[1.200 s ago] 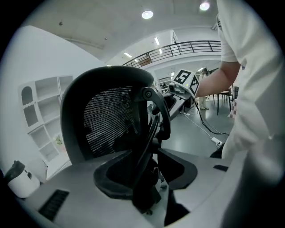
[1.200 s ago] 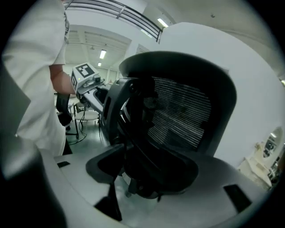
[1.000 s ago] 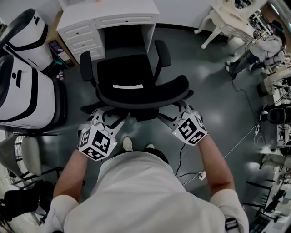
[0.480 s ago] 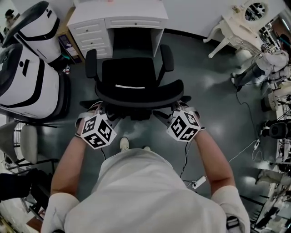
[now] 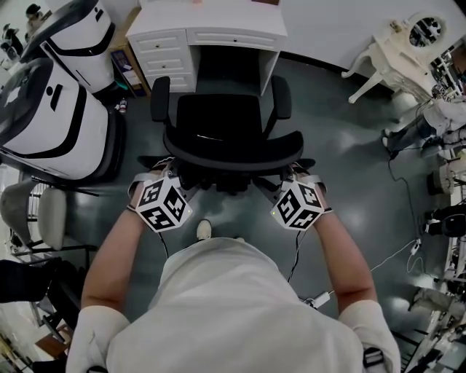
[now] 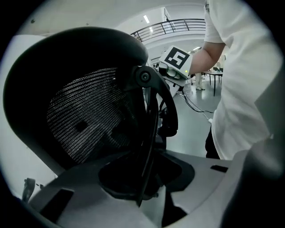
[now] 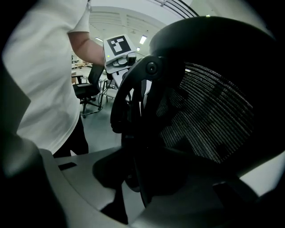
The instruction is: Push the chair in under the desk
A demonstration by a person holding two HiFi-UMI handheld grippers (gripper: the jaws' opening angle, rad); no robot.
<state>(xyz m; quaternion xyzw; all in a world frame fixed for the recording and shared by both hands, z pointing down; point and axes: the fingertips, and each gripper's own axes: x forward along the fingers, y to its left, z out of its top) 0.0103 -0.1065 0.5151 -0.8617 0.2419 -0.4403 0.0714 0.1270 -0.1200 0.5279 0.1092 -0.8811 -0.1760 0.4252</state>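
A black mesh office chair (image 5: 218, 120) stands facing the white desk (image 5: 218, 18), its seat front at the knee opening. I stand behind its curved backrest (image 5: 233, 149). My left gripper (image 5: 171, 175) is at the backrest's left end and my right gripper (image 5: 291, 171) at its right end. In the left gripper view the backrest's thin frame edge (image 6: 149, 133) runs between the jaws of the left gripper (image 6: 142, 178), which are closing with gaps on both sides. The right gripper (image 7: 142, 178) is closing the same way around the frame edge (image 7: 138, 133).
Large white rounded machines (image 5: 51, 109) stand close on the chair's left. A white ornate table (image 5: 408, 44) is at the upper right. Cables (image 5: 393, 255) trail over the grey floor on the right. Another chair (image 5: 36, 218) is at my left. My shoe (image 5: 205, 230) is just behind the chair's base.
The chair has swung square to the desk. Both grippers have come up from below the backrest to its two ends, and I have stepped forward with them.
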